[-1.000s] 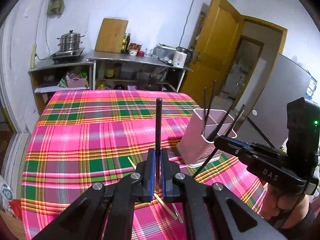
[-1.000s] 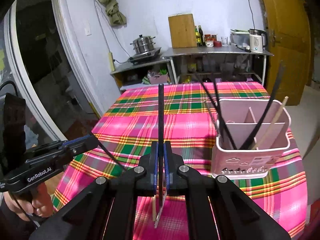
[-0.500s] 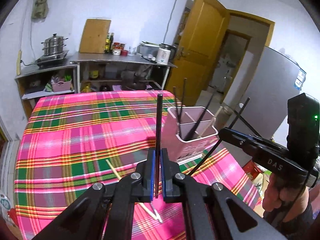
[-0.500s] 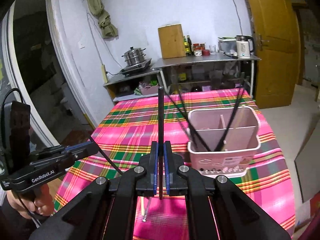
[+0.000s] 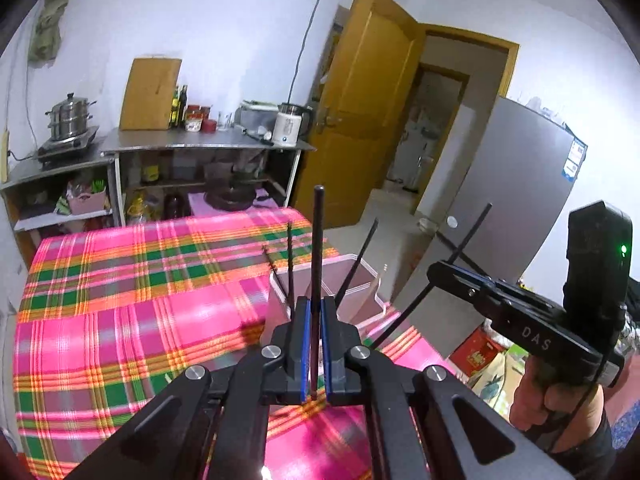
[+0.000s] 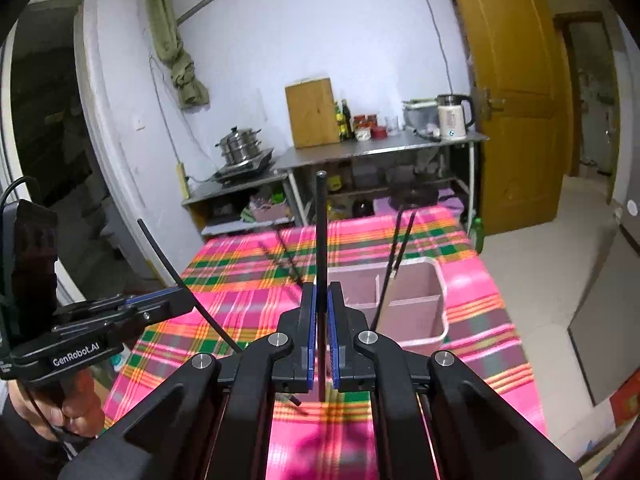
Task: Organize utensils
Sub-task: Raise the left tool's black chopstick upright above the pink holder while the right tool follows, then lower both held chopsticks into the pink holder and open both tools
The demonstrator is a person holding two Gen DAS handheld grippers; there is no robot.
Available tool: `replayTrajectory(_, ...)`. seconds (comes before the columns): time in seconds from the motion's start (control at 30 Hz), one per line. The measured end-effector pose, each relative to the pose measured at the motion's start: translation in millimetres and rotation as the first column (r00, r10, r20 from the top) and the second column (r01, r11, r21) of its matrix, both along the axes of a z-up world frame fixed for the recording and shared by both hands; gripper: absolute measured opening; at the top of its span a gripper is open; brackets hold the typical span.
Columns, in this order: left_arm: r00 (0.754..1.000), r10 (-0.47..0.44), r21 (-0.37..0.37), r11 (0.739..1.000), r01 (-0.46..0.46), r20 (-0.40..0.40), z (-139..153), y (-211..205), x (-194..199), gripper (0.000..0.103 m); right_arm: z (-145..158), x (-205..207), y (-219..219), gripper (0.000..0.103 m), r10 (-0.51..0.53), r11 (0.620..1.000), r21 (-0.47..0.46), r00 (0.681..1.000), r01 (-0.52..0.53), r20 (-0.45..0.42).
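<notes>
A thin black chopstick (image 5: pixel 318 256) stands nearly upright between the blue-lined pads of the left tool (image 5: pixel 315 344), which is clenched on its lower part; its tip pokes out just below the pads. The right tool (image 6: pixel 319 340) grips a second thin black chopstick (image 6: pixel 321 248) the same way, clamped tight, the stick rising straight above the jaws. Seen from the left wrist, the right tool carries its chopstick slanted, crossing the air beside the tabletop's edge.

Just beyond both tools sits a pale pink plastic utensil holder (image 6: pixel 416 292) with inner dividers, resting on the tabletop (image 5: pixel 120 304) covered in a bright pink, green and orange plaid cloth. Several more black chopsticks (image 6: pixel 400 248) lean inside it, and what may be a light wooden one shows at its far rim, though the blur makes that hard to call. Both held sticks are above the cloth, close to the holder but outside it.

A person's hand (image 5: pixel 552 396) wraps the right tool's handle, and another hand (image 6: pixel 64 404) holds the left one.

Behind the tabletop a steel counter (image 6: pixel 380 148) carries a wooden cutting board (image 6: pixel 312 114), bottles and a white electric kettle (image 6: pixel 452 118); a stacked steel steamer pot (image 6: pixel 240 146) stands on a lower shelf unit. A yellow-brown wooden door (image 5: pixel 360 100) hangs open to the right.
</notes>
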State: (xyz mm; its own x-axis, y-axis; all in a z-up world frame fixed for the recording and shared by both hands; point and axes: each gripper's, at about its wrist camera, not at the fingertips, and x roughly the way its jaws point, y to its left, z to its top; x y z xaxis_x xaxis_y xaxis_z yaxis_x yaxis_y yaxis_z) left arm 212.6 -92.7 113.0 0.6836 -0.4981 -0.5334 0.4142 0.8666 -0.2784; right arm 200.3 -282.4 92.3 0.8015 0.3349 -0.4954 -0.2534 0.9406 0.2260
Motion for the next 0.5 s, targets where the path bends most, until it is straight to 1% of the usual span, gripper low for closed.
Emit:
replayTrajectory(0.17, 0.999, -0.001, -0.011, 1.0, 0.002, 0.042, 23, -10, 19, 0.005, 22, 11, -10, 0.005, -0.023, 1.0, 0.006, 0.999, 0.023, 0.049)
replayTrajectory(0.27, 0.999, 0.0, -0.01, 1.0, 0.0, 0.055, 29, -16, 30, 0.005, 29, 20, -13, 0.005, -0.033, 0.999, 0.01, 0.997, 0.033, 0.066)
replayTrajectory(0.4, 0.998, 0.011, 0.003, 1.0, -0.012, 0.066, 27, -22, 44, 0.005, 30, 32, -17, 0.005, -0.042, 0.999, 0.019, 0.996, 0.041, 0.075)
replayTrajectory(0.5, 0.999, 0.014, 0.015, 1.0, -0.015, 0.052, 16, -28, 55, 0.005, 21, 42, -17, 0.005, -0.047, 0.999, 0.017, 0.997, 0.046, 0.068)
